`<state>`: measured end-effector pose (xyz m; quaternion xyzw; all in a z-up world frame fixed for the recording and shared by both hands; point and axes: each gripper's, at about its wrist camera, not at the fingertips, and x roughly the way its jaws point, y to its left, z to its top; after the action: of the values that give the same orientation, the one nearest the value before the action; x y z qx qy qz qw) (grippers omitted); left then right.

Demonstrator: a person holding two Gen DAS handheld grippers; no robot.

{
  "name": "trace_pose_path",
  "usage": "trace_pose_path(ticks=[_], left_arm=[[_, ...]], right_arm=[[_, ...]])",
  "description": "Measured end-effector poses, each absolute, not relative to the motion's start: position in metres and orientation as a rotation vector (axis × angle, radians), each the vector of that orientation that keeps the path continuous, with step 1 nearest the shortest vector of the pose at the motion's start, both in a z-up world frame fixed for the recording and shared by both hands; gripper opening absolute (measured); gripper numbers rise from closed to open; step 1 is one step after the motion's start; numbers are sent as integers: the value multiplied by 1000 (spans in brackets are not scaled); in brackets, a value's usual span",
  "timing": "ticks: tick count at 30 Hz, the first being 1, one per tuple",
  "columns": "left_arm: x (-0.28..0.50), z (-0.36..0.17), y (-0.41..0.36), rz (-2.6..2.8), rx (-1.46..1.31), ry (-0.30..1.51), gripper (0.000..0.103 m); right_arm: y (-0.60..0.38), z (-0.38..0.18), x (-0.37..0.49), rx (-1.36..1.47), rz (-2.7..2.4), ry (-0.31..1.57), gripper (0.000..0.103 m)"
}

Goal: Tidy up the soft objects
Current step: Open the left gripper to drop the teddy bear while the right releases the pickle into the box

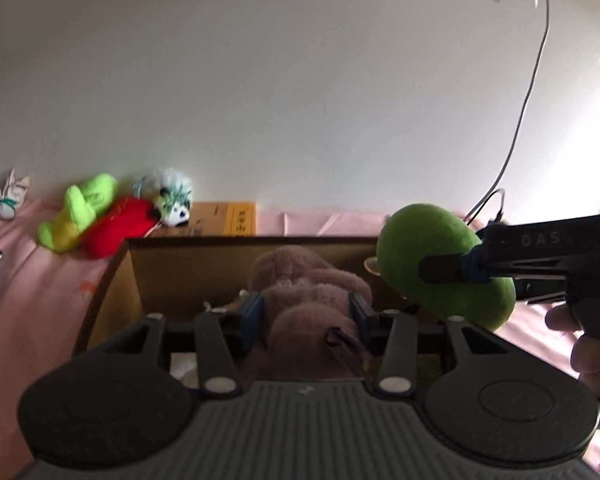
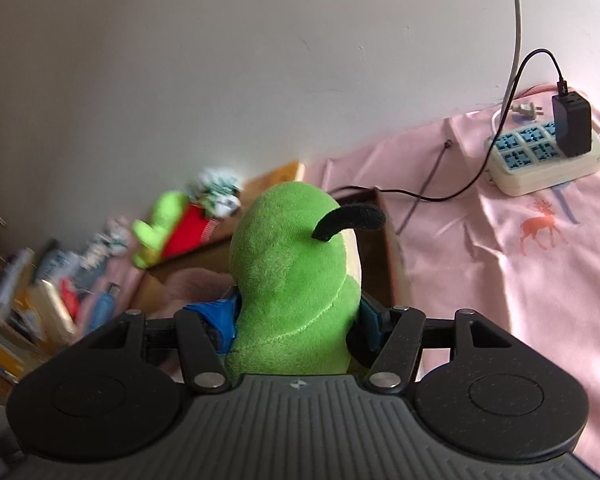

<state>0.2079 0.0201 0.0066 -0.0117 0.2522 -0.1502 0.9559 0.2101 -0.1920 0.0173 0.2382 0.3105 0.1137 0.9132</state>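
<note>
Left gripper point(image 1: 306, 310) is clamping a fuzzy mauve-brown plush toy point(image 1: 308, 300) over the brown cardboard box point(image 1: 172, 264); right gripper point(image 2: 296, 316) is gripping a smooth, rounded green plush pear point(image 2: 292, 280).

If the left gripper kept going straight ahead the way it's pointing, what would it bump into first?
Probably the far wall of the cardboard box: the left gripper, holding the brown plush toy, points slightly down into it, though depth is unclear.

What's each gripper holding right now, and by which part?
The left gripper clamps a brown plush toy across its middle; the right gripper pinches a green pear plush around its lower body.
</note>
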Motion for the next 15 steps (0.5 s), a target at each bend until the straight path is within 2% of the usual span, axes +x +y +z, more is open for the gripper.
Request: trace_pose_path(ticks=[2, 3, 4, 15], left_arm=[[207, 3, 19, -303, -9, 515, 51], [206, 2, 19, -307, -5, 513, 61], [203, 3, 18, -313, -4, 510, 63], [179, 26, 10, -239, 44, 525, 66]], right_arm=[[-194, 12, 212, 480, 224, 641, 48], [-194, 11, 214, 475, 222, 644, 48], [-195, 10, 214, 467, 214, 644, 48], [-195, 39, 178, 449, 254, 554, 47]])
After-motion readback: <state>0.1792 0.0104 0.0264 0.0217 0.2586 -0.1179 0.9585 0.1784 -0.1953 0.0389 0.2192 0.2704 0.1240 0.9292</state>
